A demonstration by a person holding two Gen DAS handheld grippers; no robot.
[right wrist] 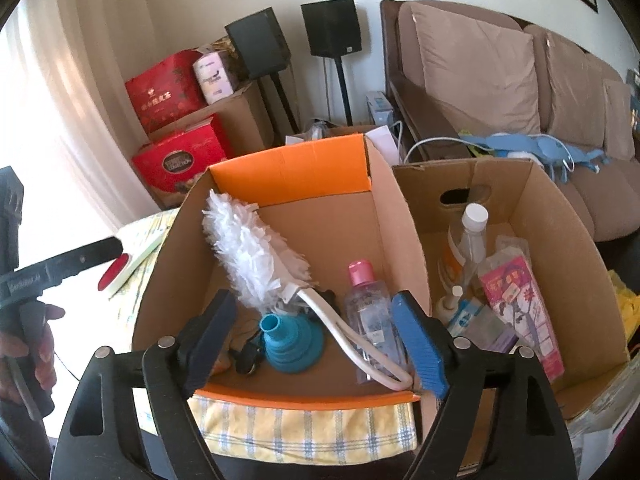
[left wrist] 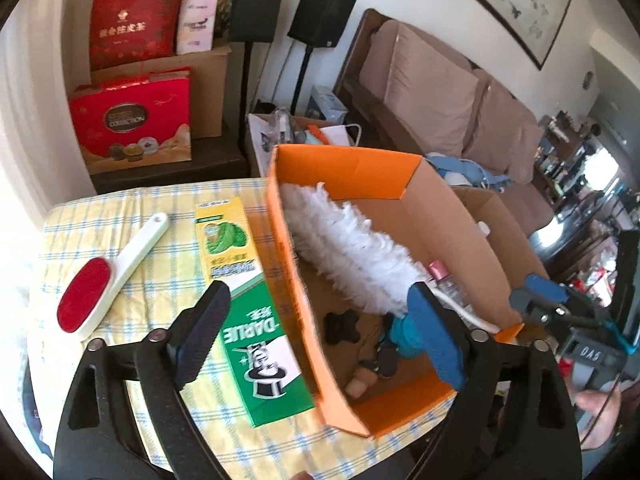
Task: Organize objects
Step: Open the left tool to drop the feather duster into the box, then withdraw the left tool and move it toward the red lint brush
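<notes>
Since both the left gripper (left wrist: 320, 334) and right gripper (right wrist: 316, 340) are spread and empty, grasp the lint brush (left wrist: 106, 270), lower left, by its stiff, light handle.

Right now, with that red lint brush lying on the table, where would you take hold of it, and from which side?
I'd grip the lint brush by its slim white handle, coming straight down from above. It lies flat on the checked tablecloth with bare cloth along both sides of the handle, so the left gripper, open, could probably straddle it. The red oval head looks too wide.
</notes>
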